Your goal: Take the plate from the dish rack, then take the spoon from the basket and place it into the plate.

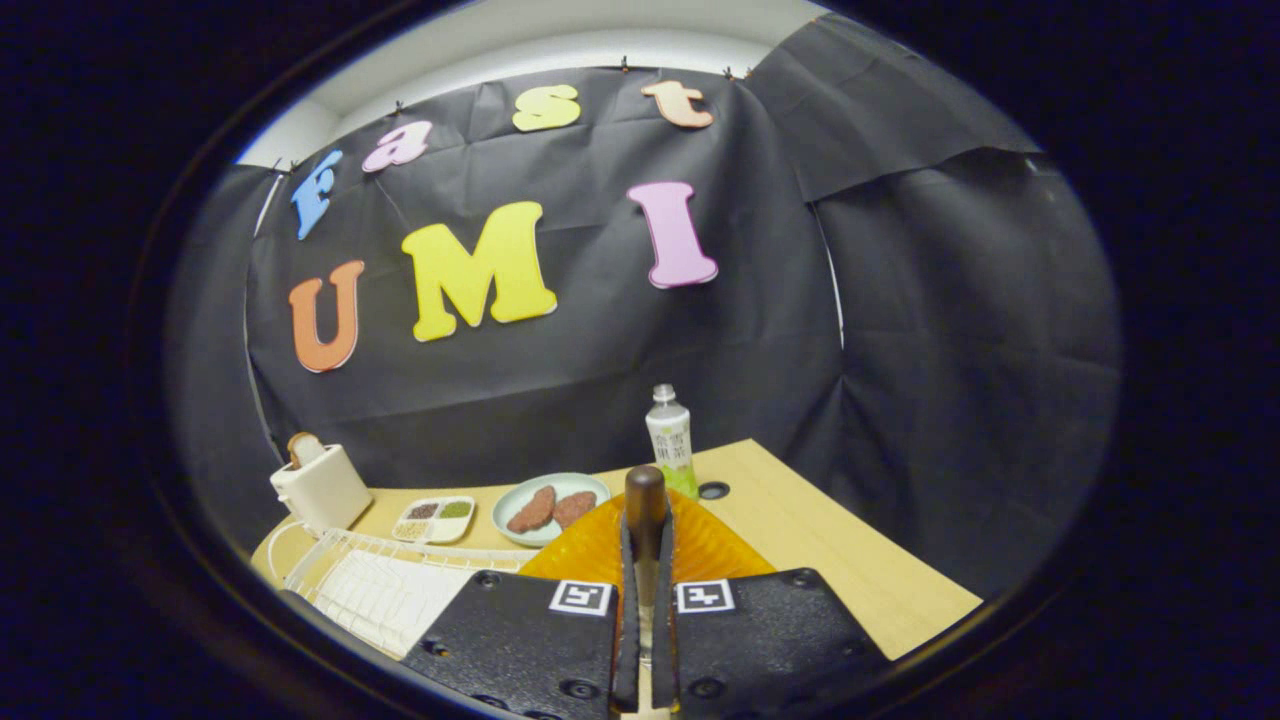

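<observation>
Upright, spoon (645,500) clamped between gripper (645,560) fingers.

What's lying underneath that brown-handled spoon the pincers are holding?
The gripper is shut on the spoon, handle up. Right under and beyond it lies the orange plate on the wooden table. The fingers cover the spoon's bowl and the plate's near part, so contact can't be judged.
</observation>
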